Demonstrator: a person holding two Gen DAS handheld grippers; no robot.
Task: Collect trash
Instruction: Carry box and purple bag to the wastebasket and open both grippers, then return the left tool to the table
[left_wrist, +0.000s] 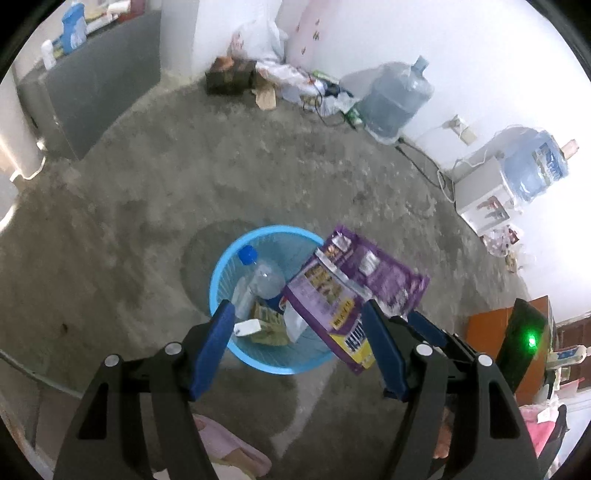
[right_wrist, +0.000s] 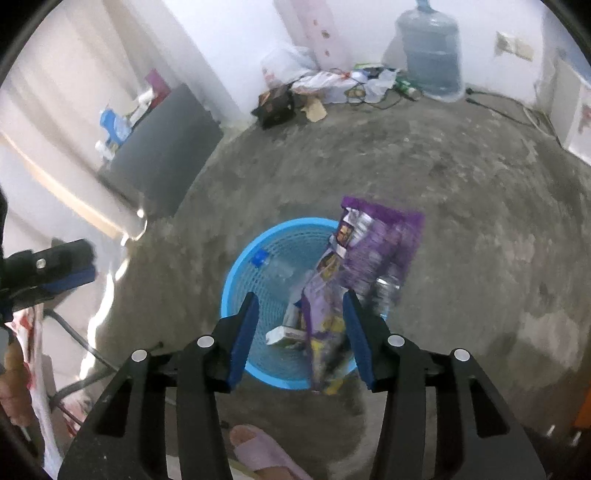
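- The left tool (left_wrist: 297, 349) hangs nearest the camera, aimed steeply down over the blue basket (left_wrist: 221, 273), its blue pads (left_wrist: 212, 354) spread wide with nothing pressed between them.
- The right tool (right_wrist: 299, 338) stands partly apart above the same basket (right_wrist: 236, 280); the purple packet passes between its pads (right_wrist: 243, 338), but neither pad seems to press on it, so it looks released rather than gripped.
- Both tools point into the basket, seemingly so that what they let go falls inside rather than onto the floor (left_wrist: 129, 221).
- The purple packet (left_wrist: 332, 295), the piece of trash in hand, lies tilted across the basket's right rim, half in and half hanging out; it reads as blurred in the right wrist view (right_wrist: 373, 251).
- Already down in the basket lie a clear bottle (left_wrist: 264, 278) with a blue cap and a small carton (left_wrist: 266, 325), so collecting appears well along.
- A foot in a pink slipper (right_wrist: 258, 454) stands just beside the basket, placing the person close over it.
- Farther off, more litter (left_wrist: 291, 79) is heaped along the wall, near a large water jug (left_wrist: 397, 99).
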